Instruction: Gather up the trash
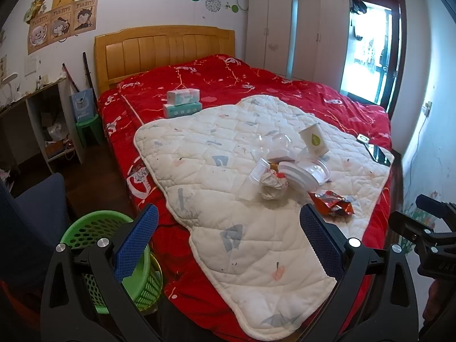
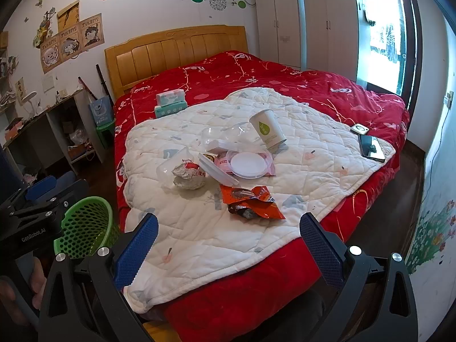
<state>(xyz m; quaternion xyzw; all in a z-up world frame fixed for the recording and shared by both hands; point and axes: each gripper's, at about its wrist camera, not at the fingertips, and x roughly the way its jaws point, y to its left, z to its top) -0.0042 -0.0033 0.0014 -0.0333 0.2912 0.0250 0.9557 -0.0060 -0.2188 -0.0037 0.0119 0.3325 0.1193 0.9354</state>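
Trash lies on a white quilted pad (image 1: 216,171) (image 2: 285,148) on the red bed: an orange snack wrapper (image 1: 332,203) (image 2: 252,201), a crumpled paper ball (image 1: 272,184) (image 2: 189,175), a clear plastic cup (image 1: 255,178), white plastic lids (image 1: 305,172) (image 2: 247,164), a clear dome lid (image 2: 228,134) and a tipped paper cup (image 1: 313,141) (image 2: 268,132). A green mesh basket (image 1: 97,230) (image 2: 85,225) stands on the floor at the bed's left. My left gripper (image 1: 228,242) is open and empty above the pad's near end. My right gripper (image 2: 228,248) is open and empty, short of the wrapper.
Two tissue boxes (image 1: 182,103) (image 2: 170,103) sit near the wooden headboard (image 1: 165,51). A phone (image 2: 370,147) and a small white device (image 2: 359,128) lie at the pad's right corner. A desk (image 2: 48,125), a green stool (image 1: 89,129) and a white wardrobe (image 2: 307,25) line the walls.
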